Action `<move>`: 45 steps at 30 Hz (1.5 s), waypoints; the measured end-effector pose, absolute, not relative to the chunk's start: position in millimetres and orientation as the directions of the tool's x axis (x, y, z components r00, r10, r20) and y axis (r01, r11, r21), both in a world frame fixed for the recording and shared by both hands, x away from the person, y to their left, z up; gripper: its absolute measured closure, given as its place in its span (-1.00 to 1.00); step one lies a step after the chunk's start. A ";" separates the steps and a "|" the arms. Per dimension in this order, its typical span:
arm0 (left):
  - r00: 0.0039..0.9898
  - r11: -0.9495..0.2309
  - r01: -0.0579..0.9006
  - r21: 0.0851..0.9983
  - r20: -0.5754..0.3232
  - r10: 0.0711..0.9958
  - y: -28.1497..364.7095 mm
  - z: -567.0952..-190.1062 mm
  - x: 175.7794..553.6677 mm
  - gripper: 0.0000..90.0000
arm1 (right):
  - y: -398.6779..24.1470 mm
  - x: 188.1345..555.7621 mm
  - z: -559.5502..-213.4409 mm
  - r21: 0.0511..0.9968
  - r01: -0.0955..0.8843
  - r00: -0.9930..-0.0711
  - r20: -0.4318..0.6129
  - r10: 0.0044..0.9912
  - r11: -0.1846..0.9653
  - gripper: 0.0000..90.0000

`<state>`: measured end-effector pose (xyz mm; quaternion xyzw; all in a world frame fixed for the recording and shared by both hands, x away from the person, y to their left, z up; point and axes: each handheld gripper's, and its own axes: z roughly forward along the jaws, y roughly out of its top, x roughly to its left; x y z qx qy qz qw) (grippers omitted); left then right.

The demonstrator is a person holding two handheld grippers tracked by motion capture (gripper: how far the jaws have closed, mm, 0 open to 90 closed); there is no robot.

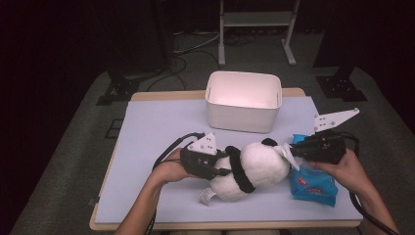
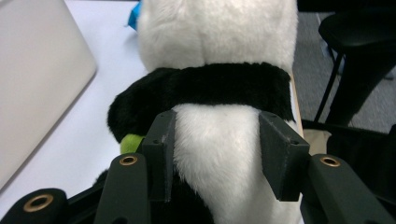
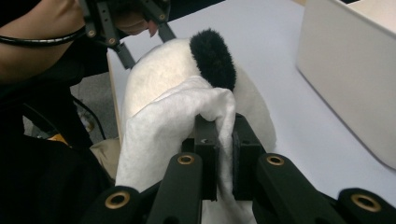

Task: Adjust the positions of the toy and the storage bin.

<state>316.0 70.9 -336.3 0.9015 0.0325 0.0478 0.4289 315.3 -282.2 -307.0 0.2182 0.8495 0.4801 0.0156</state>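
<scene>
right gripper view, right tongs pinching white wipe, left gripper view, left tongs squeezing panda plush

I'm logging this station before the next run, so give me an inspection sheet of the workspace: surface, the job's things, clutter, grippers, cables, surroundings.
Surface: pale blue table top on a wooden edge, no spills seen.
Job's things: panda toy lying on its side; white wipe against its head.
Clutter: blue wipes pack beside the panda; white bin at the back.
Grippers: left gripper has jaws on either side of the panda's body; right gripper is shut on the wipe.
Cables: black cable loops from the left gripper across the table.
Surroundings: dark room, grey floor, metal stand legs behind.
</scene>
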 end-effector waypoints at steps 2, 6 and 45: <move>0.993 -0.641 0.009 0.767 0.067 0.094 69.7 -335.9 315.4 0.13 | -278.9 317.5 -306.1 0.821 0.355 -0.905 0.182 0.385 0.447 0.85; 0.993 -0.638 0.014 0.770 0.063 0.097 70.5 -336.4 314.8 0.12 | -273.9 318.4 -301.1 0.828 0.338 -0.910 0.165 0.381 0.447 0.85; 0.998 -0.622 0.009 0.783 0.030 0.052 48.7 -344.9 312.2 0.02 | -256.7 314.1 -284.0 0.812 0.285 -0.926 0.097 0.364 0.509 0.86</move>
